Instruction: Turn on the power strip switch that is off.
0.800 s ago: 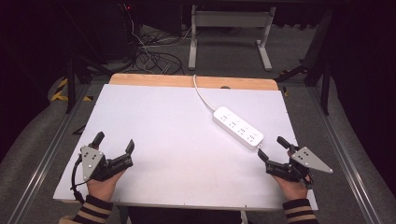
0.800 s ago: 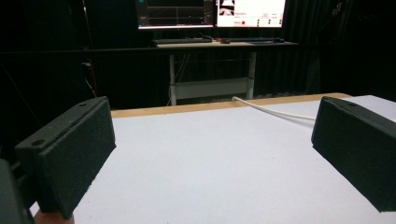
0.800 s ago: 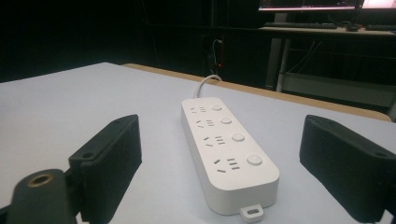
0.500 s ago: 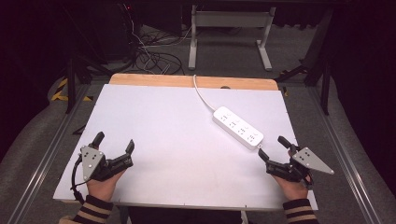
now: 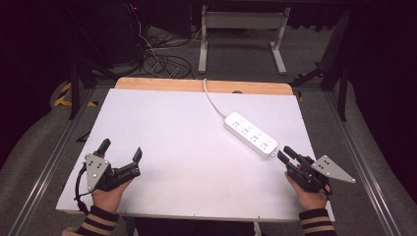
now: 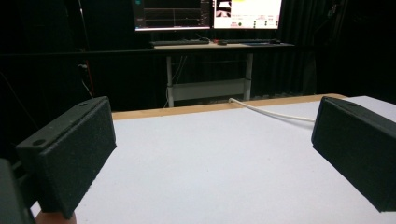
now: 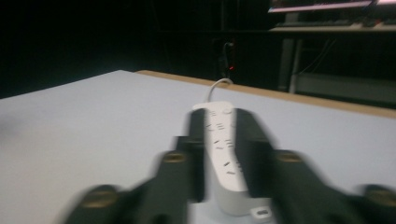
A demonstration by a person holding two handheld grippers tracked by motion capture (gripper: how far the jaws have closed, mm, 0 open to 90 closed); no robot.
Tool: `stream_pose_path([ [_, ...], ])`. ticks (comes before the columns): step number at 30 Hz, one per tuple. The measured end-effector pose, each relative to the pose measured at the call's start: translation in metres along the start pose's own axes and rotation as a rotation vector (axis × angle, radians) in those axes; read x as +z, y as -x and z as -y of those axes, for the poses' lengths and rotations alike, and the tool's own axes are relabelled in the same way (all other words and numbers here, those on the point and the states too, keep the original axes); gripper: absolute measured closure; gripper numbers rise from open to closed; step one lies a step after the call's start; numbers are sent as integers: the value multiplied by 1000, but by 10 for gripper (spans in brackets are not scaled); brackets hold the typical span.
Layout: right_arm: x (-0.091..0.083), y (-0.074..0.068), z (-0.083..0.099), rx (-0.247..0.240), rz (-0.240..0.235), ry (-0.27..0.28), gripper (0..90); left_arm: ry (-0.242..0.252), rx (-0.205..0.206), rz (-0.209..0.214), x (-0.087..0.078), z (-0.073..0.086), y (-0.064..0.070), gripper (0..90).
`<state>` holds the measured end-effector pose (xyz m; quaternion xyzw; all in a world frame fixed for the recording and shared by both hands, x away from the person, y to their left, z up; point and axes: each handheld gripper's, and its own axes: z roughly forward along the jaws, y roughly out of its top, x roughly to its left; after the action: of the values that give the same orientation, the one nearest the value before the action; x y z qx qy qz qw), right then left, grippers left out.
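A white power strip (image 5: 250, 134) lies at an angle on the right half of the white table top (image 5: 182, 132), and its white cable (image 5: 212, 101) runs off the far edge. My right gripper (image 5: 285, 153) sits just short of the strip's near end. Its jaws are drawn almost together, with only a narrow gap and nothing held. In the right gripper view the blurred right gripper (image 7: 219, 144) points straight along the strip (image 7: 218, 119). My left gripper (image 5: 122, 148) rests near the front left, wide open and holding nothing. In the left gripper view, bare table lies between the jaws of the left gripper (image 6: 212, 154).
A wooden strip (image 5: 196, 85) edges the table's far side. Beyond it are a desk frame (image 5: 241, 29) and loose cables (image 5: 157, 61) on the floor. Monitors (image 6: 210, 11) glow on that desk. Metal rails (image 5: 46, 162) run along both sides of the table.
The right gripper's jaws have closed in from open to nearly together, staying near the strip's end. The left gripper has stayed still and open.
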<state>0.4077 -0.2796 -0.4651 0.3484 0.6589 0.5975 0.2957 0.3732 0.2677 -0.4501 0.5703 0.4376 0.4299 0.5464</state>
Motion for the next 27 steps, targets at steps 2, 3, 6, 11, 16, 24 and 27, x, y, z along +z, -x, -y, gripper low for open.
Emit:
stream_pose_path([
  [2, -2, 2, -1, 48, -28, -13, 900, -1, -5, 1, 0, 0, 0, 4],
  [3, -2, 4, -2, 92, -28, -30, 900, -2, -4, 0, 1, 0, 0, 4],
  [6, -1, 10, -5, 176, 12, -56, 900, -4, 1, -2, 2, 0, 1, 4],
  [11, -3, 12, -16, 160, 15, -38, 900, -9, 7, -2, 1, 1, 1, 5],
  [16, 0, 11, -43, 102, 41, -88, 900, -9, 6, -14, 0, 1, -1, 6],
  [24, 35, 8, -91, 135, 8, -150, 900, -5, 4, -26, -3, 1, -4, 8],
  [27, 49, 14, -97, 155, 7, -140, 900, -9, -1, -27, -2, 1, -5, 8],
])
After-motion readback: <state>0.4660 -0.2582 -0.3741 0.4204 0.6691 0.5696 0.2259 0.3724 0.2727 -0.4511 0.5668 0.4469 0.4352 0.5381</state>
